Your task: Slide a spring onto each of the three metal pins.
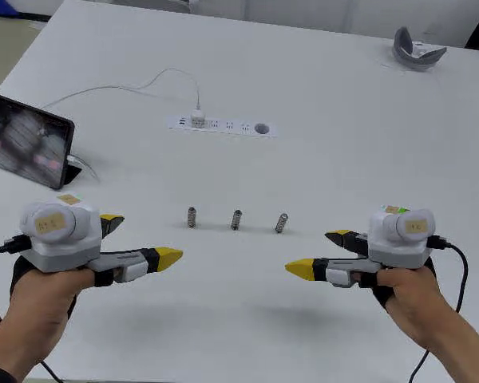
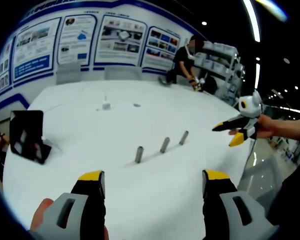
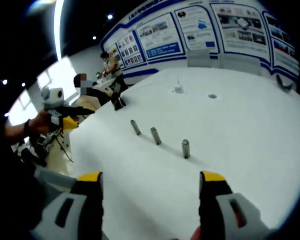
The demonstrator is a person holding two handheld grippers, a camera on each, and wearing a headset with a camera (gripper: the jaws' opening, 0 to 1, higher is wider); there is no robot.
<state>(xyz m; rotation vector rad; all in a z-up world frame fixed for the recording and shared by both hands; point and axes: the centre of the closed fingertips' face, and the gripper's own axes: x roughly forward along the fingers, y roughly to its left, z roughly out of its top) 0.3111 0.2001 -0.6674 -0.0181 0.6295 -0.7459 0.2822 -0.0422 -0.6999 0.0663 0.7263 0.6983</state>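
Note:
Three short metal pins stand upright in a row at the middle of the white table (image 1: pixel 319 120): left pin (image 1: pixel 191 216), middle pin (image 1: pixel 236 219), right pin (image 1: pixel 282 223). Each looks ribbed, like a coil spring around it. They show again as left pin (image 2: pixel 139 154), middle pin (image 2: pixel 164 145) and right pin (image 2: pixel 183 137), and as pins (image 3: pixel 155 135). My left gripper (image 1: pixel 144 237) (image 2: pixel 153 176) is held open left of the row, with nothing between its jaws. My right gripper (image 1: pixel 315 251) (image 3: pixel 150 176) is open and empty right of the row.
A white power strip (image 1: pixel 222 125) with a plugged-in charger and cable lies behind the pins. A tablet (image 1: pixel 24 140) leans on its stand at the left edge. A grey curved object (image 1: pixel 417 49) sits at the far right. People (image 2: pixel 182 60) stand beyond the table.

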